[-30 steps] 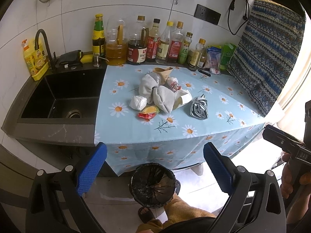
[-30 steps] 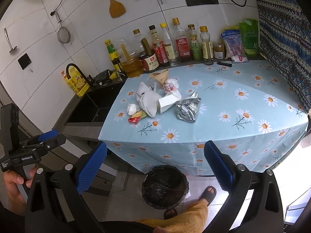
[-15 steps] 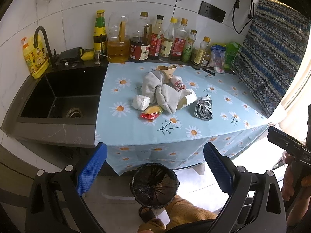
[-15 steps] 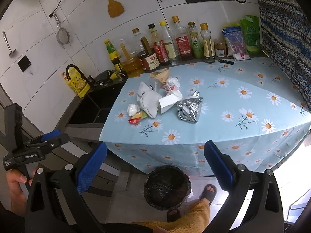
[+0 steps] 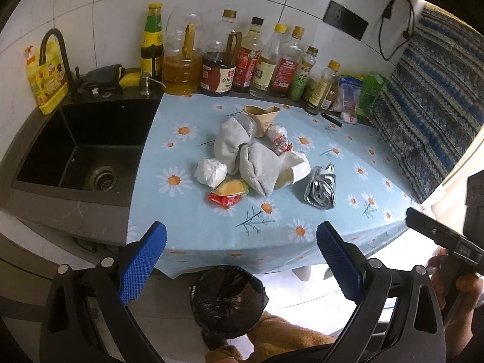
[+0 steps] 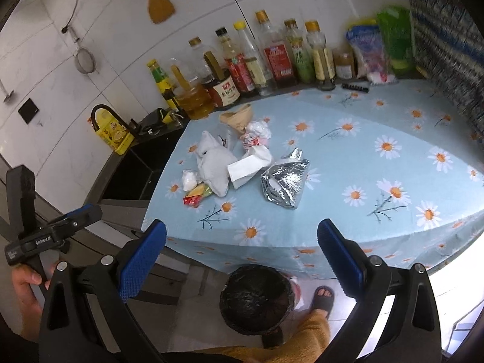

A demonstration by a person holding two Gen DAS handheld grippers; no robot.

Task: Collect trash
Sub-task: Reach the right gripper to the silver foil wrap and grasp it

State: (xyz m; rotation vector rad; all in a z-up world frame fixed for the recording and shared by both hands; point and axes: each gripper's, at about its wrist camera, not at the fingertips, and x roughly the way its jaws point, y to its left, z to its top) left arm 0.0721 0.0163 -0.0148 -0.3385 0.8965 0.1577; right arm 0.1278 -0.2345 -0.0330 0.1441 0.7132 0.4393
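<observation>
The trash pile [image 5: 257, 157] lies mid-counter on the daisy cloth [image 5: 187, 217], foil bag [image 6: 284, 181] just beside it. Loose wrappers could slide off the overhanging cloth if dragged. Left gripper [image 5: 242, 260] and right gripper [image 6: 242, 257] hover spread and empty, well short of it, above the bin [image 5: 228, 298]

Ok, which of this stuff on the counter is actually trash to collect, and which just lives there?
Trash job: silver foil bag, white carton, crumpled tissue, red-yellow wrapper, paper cone, bin.

Just there: condiment bottles, sink, detergent, grey cloth (unclear).
</observation>
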